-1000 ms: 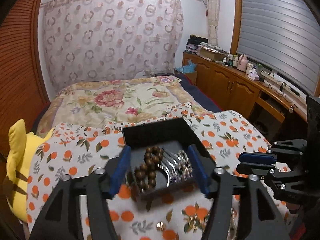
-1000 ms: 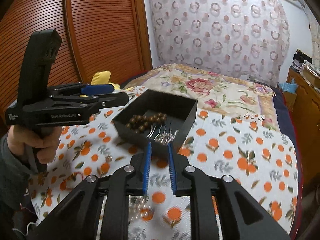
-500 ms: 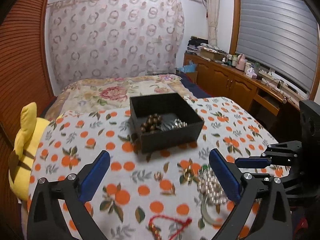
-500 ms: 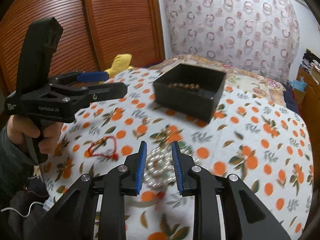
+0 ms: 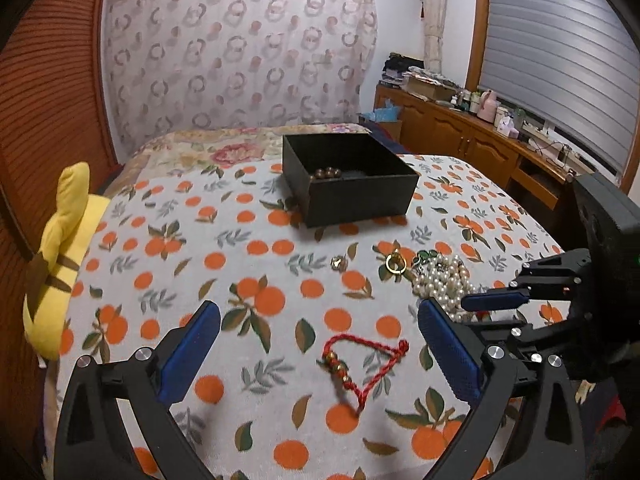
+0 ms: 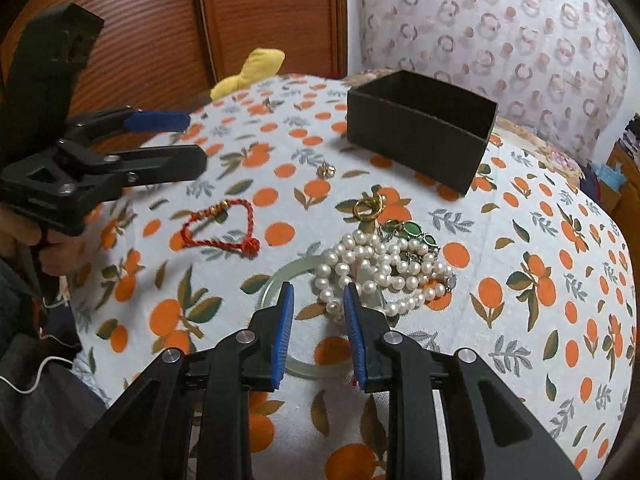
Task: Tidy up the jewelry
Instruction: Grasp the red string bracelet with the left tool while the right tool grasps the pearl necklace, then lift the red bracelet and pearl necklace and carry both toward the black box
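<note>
The black box (image 5: 352,180) stands on the orange-printed cloth (image 5: 248,272) and serves as the landmark here. Inside it, brown wooden beads (image 5: 326,173) show against its near-left inner wall; whatever else lies inside is hidden by the walls. No lettering or brand mark can be read on the box, the jewelry or either tool in these views.

In front of the box, toward the cameras, the loose jewelry lies on the cloth. Nearest the box is a small gold earring (image 6: 326,169), then a gold ring (image 6: 366,208). Further from the box sits a heap of pearl necklace (image 6: 384,272), with a green-stone piece (image 6: 412,234) touching its box-side edge. The pearls lie partly over a pale green bangle (image 6: 280,280). A red cord bracelet (image 6: 222,226) with small gold beads lies apart from the pearls, farther from the box than the earring.

The left gripper (image 5: 320,354) is spread wide and grips nothing; the red cord bracelet lies on the cloth between its blue pads. The right gripper (image 6: 318,320) is parted with a moderate gap, holding nothing, its tips low over the bangle and beside the near edge of the pearls; whether the tips touch the bangle is hard to tell.

A yellow plush toy (image 5: 60,260) lies at the cloth's edge, well left of the box.
</note>
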A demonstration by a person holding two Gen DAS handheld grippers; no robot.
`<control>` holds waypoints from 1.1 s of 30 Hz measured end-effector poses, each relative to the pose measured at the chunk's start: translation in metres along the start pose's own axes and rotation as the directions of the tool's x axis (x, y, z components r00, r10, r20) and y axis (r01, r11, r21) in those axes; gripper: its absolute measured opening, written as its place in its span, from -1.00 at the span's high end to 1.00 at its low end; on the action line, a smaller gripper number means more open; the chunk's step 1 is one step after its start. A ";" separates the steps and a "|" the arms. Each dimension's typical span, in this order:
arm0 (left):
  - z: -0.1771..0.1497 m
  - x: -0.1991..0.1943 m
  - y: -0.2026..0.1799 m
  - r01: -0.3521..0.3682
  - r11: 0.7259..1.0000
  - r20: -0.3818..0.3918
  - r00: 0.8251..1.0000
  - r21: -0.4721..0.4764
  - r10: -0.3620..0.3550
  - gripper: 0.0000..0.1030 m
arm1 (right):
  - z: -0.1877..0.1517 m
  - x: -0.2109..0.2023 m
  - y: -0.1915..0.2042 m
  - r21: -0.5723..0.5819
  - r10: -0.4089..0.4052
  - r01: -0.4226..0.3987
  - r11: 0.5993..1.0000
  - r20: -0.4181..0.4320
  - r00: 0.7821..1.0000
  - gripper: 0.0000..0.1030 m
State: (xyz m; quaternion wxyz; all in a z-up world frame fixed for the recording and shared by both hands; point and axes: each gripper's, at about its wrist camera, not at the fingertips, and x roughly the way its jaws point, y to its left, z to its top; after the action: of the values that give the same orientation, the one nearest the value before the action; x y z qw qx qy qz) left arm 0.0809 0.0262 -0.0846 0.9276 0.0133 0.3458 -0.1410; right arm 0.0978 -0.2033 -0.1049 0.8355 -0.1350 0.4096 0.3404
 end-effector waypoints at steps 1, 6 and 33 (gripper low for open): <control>-0.001 0.000 0.001 0.000 1.000 -0.003 1.000 -0.004 0.000 -0.86 | 0.001 0.002 0.000 -0.006 -0.001 0.001 1.000 -0.006 1.000 0.46; -0.006 0.002 0.002 -0.002 1.000 -0.016 1.000 -0.008 0.002 -0.86 | 0.006 0.011 0.006 -0.060 -0.027 0.024 0.998 -0.047 0.999 0.47; -0.023 0.024 -0.015 0.069 0.997 -0.147 0.987 0.019 -0.065 0.54 | 0.038 -0.058 -0.030 0.057 -0.074 0.064 0.996 0.196 0.978 0.83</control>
State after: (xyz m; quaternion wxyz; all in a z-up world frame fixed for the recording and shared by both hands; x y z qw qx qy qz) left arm 0.0798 0.0088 -0.1169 0.8941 0.0233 0.4115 -0.1751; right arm 0.1154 -0.2329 -0.0375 0.8866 -0.0934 0.3278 0.3127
